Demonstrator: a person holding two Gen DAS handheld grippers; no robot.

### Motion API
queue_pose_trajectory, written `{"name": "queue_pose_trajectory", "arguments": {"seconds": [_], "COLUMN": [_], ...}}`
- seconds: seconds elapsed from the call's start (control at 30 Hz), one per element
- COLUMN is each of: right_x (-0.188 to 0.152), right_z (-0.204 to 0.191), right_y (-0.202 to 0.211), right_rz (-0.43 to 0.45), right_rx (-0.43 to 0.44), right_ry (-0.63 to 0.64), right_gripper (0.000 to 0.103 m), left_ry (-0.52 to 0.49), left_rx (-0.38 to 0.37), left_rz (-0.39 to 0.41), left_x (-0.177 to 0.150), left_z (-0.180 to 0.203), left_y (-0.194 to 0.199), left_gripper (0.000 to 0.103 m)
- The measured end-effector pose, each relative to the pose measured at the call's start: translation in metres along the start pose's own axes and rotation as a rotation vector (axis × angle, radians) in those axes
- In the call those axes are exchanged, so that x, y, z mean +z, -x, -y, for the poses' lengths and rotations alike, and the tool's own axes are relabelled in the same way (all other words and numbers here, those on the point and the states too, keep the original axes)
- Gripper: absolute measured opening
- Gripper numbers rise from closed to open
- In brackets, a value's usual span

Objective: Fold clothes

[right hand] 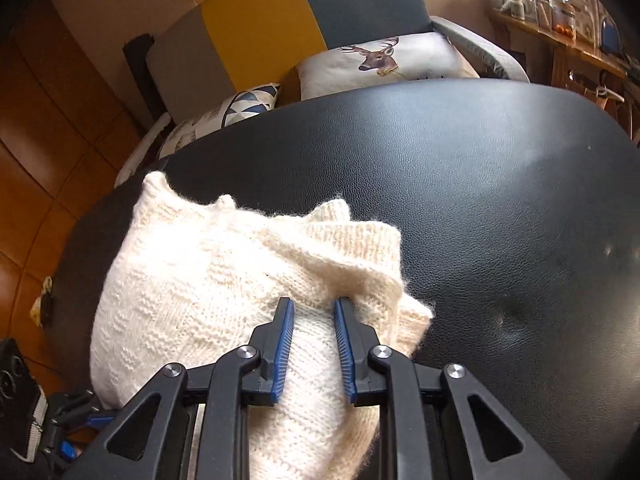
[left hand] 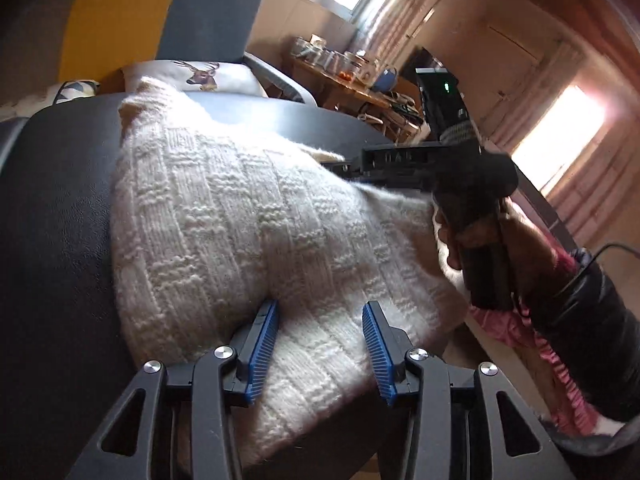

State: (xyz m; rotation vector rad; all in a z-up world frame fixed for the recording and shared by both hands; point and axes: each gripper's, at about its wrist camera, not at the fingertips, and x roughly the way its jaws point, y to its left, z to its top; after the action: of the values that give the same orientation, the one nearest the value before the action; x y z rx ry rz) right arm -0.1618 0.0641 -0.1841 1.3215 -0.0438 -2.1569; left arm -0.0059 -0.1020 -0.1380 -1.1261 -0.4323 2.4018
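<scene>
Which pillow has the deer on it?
The white pillow against the blue chair back shows the deer; the other pillow, left of it, has blue triangles.

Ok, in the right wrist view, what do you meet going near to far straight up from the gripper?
Right gripper with blue-padded fingers, half closed around a fold → cream knitted sweater → black leather-look table top → white cushion with a deer print → sofa back in yellow and grey-blue panels.
</scene>
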Motion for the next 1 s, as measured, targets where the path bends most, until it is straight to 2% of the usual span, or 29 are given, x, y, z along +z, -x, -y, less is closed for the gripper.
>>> {"name": "queue_pose_trajectory", "arguments": {"seconds": [0.13, 0.27, 0.43, 0.5, 0.6, 0.7, 0.87, 0.93, 1.0], "right_x": [0.002, -0.006, -0.039, -0.058, -0.08, -0.083, -0.083, -0.082, -0.087], "right_z": [-0.004, -0.024, -0.051, -0.056, -0.048, -0.038, -0.037, -0.033, -0.042], "right_y": [0.009, 0.039, 0.074, 0.073, 0.044, 0.038, 0.038, 0.044, 0.063], "right_rz": [0.013, 0.075, 0.11, 0.086, -0.009, 0.003, 0.015, 0.026, 0.068], "right_rx": [-0.015, -0.019, 0.042, 0.051, -0.023, 0.008, 0.011, 0.028, 0.018], "right_ry": [0.006, 0.059, 0.144, 0.183, 0.204, 0.161, 0.163, 0.122, 0.135], "right_gripper": [0.022, 0.022, 0.022, 0.022, 0.022, 0.022, 0.022, 0.022, 0.022], "left_ry": [-0.01, -0.016, 0.062, 0.069, 0.054, 0.046, 0.037, 0.063, 0.08], "left_rx": [0.03, 0.082, 0.149, 0.162, 0.182, 0.19, 0.202, 0.208, 0.219], "left_rz": [0.075, 0.144, 0.118, 0.122, 0.11, 0.108, 0.102, 0.127, 0.145], "left_x": [0.007, 0.02, 0.008, -0.002, -0.013, -0.018, -0.018, -0.012, -0.009], "left_z": [0.0, -0.004, -0.025, -0.026, -0.025, -0.025, -0.022, -0.024, -0.027], "left_y": [0.021, 0.035, 0.036, 0.032, 0.028, 0.026, 0.03, 0.042, 0.05], "left_gripper": [0.049, 0.058, 0.059, 0.06, 0.06, 0.061, 0.062, 0.062, 0.062]}}
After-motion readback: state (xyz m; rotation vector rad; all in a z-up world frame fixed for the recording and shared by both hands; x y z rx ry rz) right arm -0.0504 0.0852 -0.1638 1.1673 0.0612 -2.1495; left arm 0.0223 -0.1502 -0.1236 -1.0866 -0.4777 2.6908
